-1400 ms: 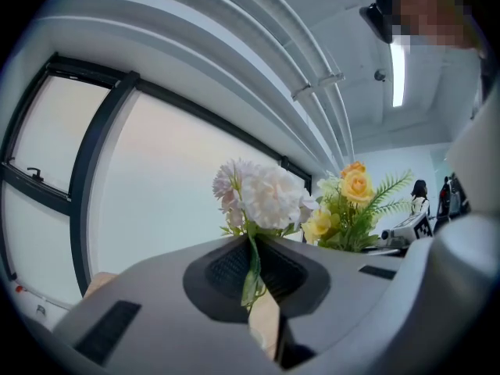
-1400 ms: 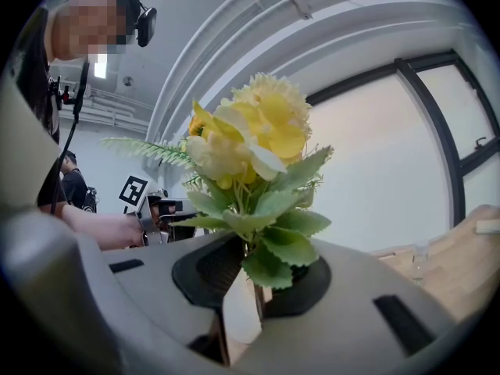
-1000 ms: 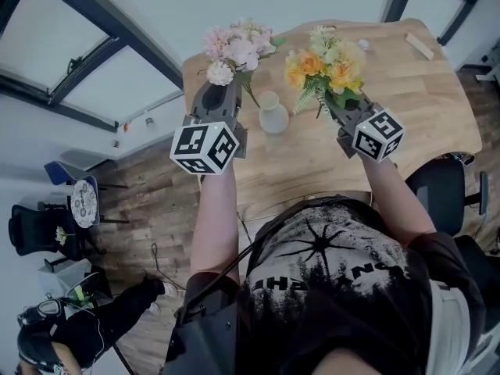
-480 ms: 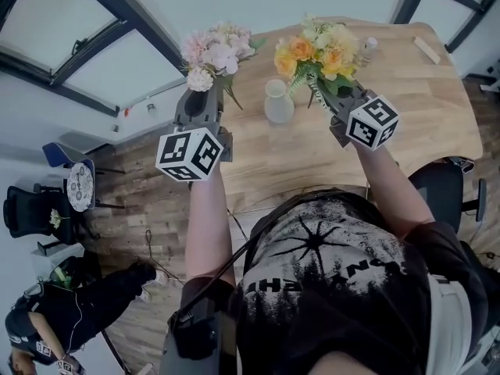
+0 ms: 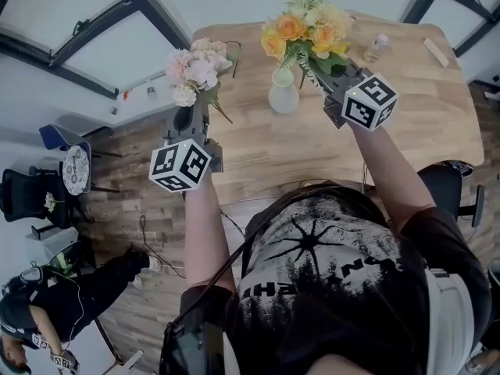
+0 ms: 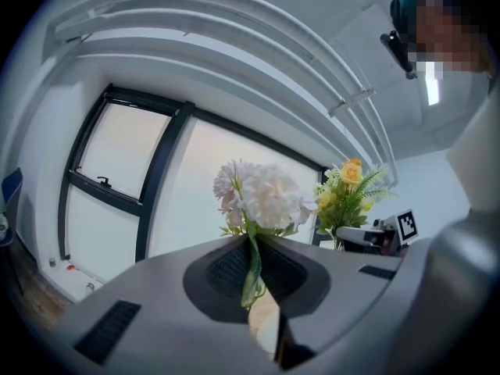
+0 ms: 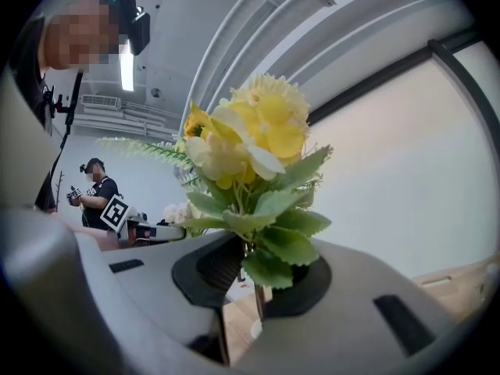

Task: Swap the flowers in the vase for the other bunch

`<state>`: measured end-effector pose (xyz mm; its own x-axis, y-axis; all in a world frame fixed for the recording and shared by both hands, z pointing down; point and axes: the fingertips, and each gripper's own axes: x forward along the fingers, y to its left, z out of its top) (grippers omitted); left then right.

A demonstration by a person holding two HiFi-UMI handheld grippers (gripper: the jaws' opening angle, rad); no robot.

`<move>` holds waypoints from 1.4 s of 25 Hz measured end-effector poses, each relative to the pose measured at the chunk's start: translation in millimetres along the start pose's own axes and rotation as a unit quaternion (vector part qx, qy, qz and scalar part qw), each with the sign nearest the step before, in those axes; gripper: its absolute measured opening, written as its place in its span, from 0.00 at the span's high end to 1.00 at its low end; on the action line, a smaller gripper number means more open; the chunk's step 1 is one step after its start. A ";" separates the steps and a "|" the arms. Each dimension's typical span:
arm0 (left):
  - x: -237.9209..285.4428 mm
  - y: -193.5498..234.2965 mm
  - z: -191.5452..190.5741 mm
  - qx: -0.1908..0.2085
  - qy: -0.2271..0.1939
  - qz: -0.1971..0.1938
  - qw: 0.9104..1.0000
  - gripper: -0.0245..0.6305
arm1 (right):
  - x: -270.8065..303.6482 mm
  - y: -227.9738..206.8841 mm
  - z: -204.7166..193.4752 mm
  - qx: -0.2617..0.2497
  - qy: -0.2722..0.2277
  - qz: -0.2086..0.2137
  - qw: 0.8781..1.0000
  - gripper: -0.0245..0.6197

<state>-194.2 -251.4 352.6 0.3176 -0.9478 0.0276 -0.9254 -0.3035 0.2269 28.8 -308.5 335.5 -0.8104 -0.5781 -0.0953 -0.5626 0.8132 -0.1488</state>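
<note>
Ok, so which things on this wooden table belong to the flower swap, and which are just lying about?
In the job:
white rounded vase
pink and white flower bunch in the left gripper
yellow and orange flower bunch in the right gripper

Lying about:
small pale bottle-like thing
pale wooden block
Both sit at the light wooden table's far right.

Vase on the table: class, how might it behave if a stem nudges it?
The vase looks small and nothing holds it, so it may slide or tip. Its white glazed look suggests breakable ceramic, probably slippery.
</note>
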 end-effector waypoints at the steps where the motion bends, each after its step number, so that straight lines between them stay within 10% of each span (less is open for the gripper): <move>1: -3.2 3.3 -3.5 -0.004 0.002 0.005 1.000 0.91 | 3.9 -0.2 2.3 0.002 -0.002 0.002 1.000 0.85; 35: -14.2 24.6 -80.2 -0.017 0.092 0.045 0.995 0.91 | 41.4 -11.4 -102.6 -0.001 0.044 0.045 0.998 0.85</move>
<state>-204.9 -237.7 435.8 0.2686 -0.9363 0.2263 -0.9453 -0.2110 0.2487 -15.2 -334.8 434.2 -0.8691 -0.4941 -0.0222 -0.4866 0.8623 -0.1405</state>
